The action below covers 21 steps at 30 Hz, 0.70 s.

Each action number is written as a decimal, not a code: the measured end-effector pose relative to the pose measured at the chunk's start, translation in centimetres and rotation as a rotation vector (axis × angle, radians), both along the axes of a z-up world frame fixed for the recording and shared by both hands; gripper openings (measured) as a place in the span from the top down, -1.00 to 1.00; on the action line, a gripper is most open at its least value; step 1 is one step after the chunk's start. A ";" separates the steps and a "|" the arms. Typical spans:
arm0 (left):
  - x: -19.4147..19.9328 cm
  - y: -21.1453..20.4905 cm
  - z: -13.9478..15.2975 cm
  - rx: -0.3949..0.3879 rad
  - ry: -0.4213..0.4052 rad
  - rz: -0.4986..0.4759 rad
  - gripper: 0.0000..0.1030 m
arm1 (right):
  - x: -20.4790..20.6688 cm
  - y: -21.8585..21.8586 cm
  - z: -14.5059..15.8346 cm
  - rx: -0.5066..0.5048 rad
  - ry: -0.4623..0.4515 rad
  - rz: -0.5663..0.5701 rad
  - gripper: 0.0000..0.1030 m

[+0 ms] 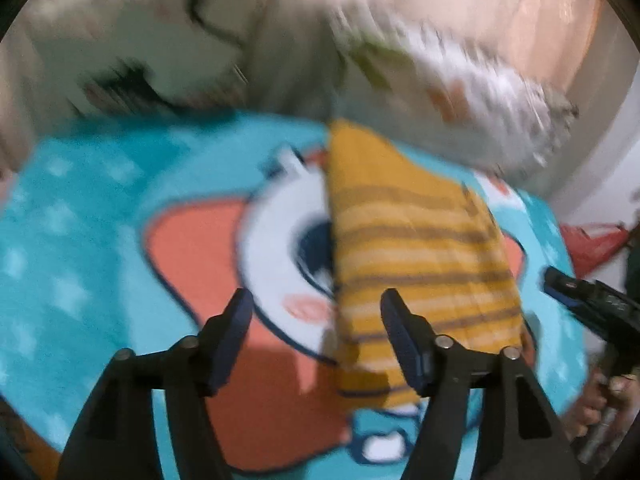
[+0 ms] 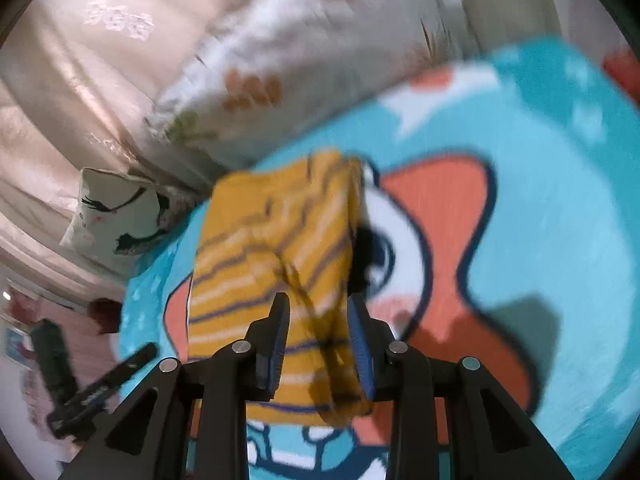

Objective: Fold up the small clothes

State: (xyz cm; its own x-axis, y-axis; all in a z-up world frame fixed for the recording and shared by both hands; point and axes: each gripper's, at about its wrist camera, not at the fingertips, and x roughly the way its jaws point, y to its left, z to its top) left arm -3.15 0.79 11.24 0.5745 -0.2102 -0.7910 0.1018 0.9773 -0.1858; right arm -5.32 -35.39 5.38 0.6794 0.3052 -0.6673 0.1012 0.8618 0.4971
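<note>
A yellow garment with thin dark and white stripes lies folded into a long strip on a blue cartoon-print blanket. My left gripper hovers open over the garment's near left edge, with nothing between its pads. In the right wrist view the same garment runs away from me. My right gripper sits low over its near end, jaws narrowly apart, with a raised dark crease of the cloth between them; the pads do not look pressed on it. Both views are blurred.
A white floral pillow lies just beyond the garment's far end, and a second pillow with black eyelash drawings sits further off. Pale quilted bedding rises behind. The right gripper shows at the edge, with a hand below.
</note>
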 end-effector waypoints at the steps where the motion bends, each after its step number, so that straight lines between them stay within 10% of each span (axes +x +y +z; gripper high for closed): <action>1: -0.3 0.3 1.0 0.030 -0.056 0.028 -0.42 | 0.2 0.5 0.9 -0.034 -0.024 0.000 0.32; 5: -2.5 2.0 5.3 0.135 -0.315 0.172 -0.88 | 0.7 4.4 3.6 -0.220 -0.131 -0.010 0.13; 9: -4.5 4.3 8.3 0.152 -0.502 0.230 -1.00 | 1.4 7.6 4.1 -0.368 -0.226 -0.044 -0.50; 21: -1.4 6.2 4.2 0.069 -0.169 0.141 -1.00 | 9.2 9.0 -4.3 -0.398 0.129 0.007 -0.45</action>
State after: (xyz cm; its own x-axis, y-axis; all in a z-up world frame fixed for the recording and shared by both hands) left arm -4.55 7.01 15.42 0.7199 -0.0671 -0.6909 -0.0130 0.9938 -0.1100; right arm 3.90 -26.40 1.05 0.5811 0.0109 -0.8138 0.1341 0.9850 0.1089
